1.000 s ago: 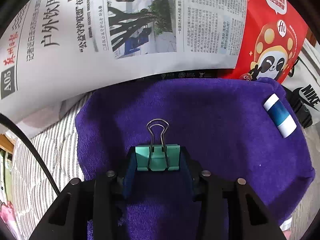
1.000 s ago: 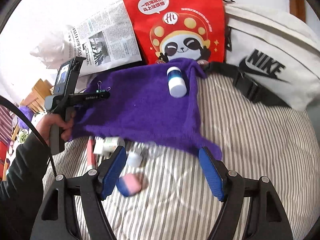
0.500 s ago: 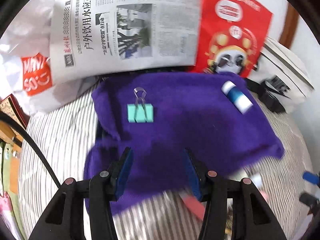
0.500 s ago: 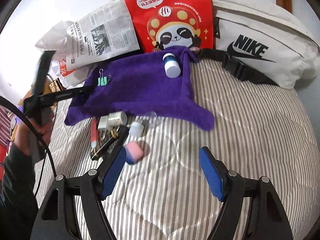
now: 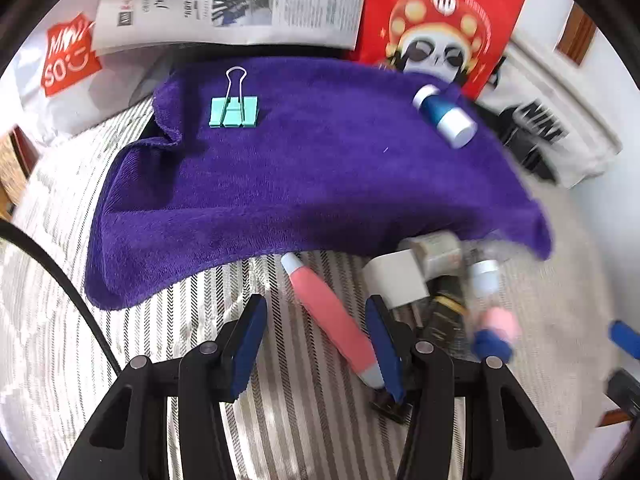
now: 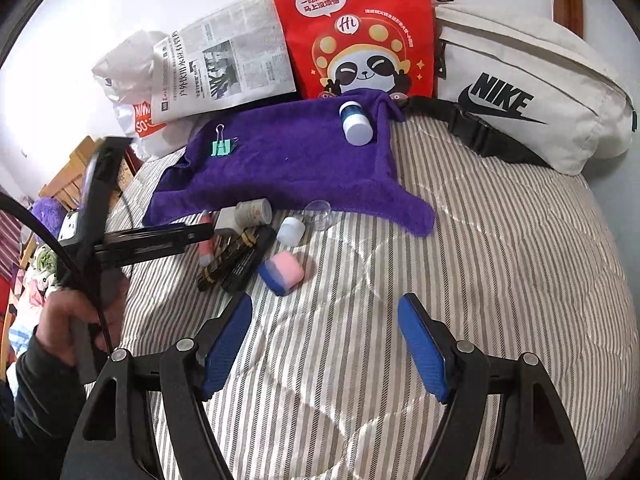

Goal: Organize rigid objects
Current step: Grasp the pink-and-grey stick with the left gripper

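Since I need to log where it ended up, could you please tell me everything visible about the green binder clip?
The green binder clip is a mint-green folded metal body with two silver wire handles, both folded flat to one side so their loops point toward the newspaper. It lies flat and closed on the purple towel, near the towel's far corner on the newspaper side, well apart from the blue-and-white bottle at the opposite far corner. Only the towel touches it; neither gripper's fingers are near it.
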### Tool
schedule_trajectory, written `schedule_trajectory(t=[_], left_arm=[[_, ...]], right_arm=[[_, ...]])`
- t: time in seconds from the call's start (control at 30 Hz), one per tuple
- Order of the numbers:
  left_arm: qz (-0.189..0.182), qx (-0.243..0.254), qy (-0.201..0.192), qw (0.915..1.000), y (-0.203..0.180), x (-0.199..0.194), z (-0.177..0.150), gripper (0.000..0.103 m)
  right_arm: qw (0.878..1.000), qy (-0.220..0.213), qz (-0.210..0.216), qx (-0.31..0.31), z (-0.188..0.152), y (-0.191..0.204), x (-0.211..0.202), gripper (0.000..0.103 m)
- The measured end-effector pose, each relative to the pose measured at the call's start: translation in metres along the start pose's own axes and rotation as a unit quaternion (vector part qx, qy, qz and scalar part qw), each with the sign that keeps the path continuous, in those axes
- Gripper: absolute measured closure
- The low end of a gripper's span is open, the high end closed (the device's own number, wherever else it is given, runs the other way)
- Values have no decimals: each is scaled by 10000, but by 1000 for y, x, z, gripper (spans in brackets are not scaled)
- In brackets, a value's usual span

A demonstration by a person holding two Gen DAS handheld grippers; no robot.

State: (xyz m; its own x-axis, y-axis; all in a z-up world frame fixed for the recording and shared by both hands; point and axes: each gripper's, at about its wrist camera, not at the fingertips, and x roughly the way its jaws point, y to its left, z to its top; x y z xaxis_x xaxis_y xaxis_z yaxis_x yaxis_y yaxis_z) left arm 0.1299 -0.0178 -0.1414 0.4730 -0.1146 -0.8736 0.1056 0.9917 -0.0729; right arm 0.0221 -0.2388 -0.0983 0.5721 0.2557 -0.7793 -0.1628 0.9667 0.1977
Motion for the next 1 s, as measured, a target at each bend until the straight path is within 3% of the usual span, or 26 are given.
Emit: schedule_trajectory(t=[0.17,0.53,0.57,0.6,0.63,1.0], left_arm=[[264,270,-8,9993,-10,3,-4,54],[259,292,-158,9991,10,-5,-18,54],[273,319,-178,9990,7,-3,-16,56],[300,351,-203,9987,5,-2,-15,67],[276,389,-238,9986,3,-2,-14,86],[220,329,-321,9987,3,-5,-15,86]], right_arm=[[10000,63,21,12,-6,-1,2,28],[9996,145,165,161,-9,-9,11,28],[9996,161,168,160,-8,-9,12,28],[9996,175,165,160,-8,-9,14,28],[9996,178,173,147,-9,-8,15,28],[9994,261,222,105,-9,-7,28,28]])
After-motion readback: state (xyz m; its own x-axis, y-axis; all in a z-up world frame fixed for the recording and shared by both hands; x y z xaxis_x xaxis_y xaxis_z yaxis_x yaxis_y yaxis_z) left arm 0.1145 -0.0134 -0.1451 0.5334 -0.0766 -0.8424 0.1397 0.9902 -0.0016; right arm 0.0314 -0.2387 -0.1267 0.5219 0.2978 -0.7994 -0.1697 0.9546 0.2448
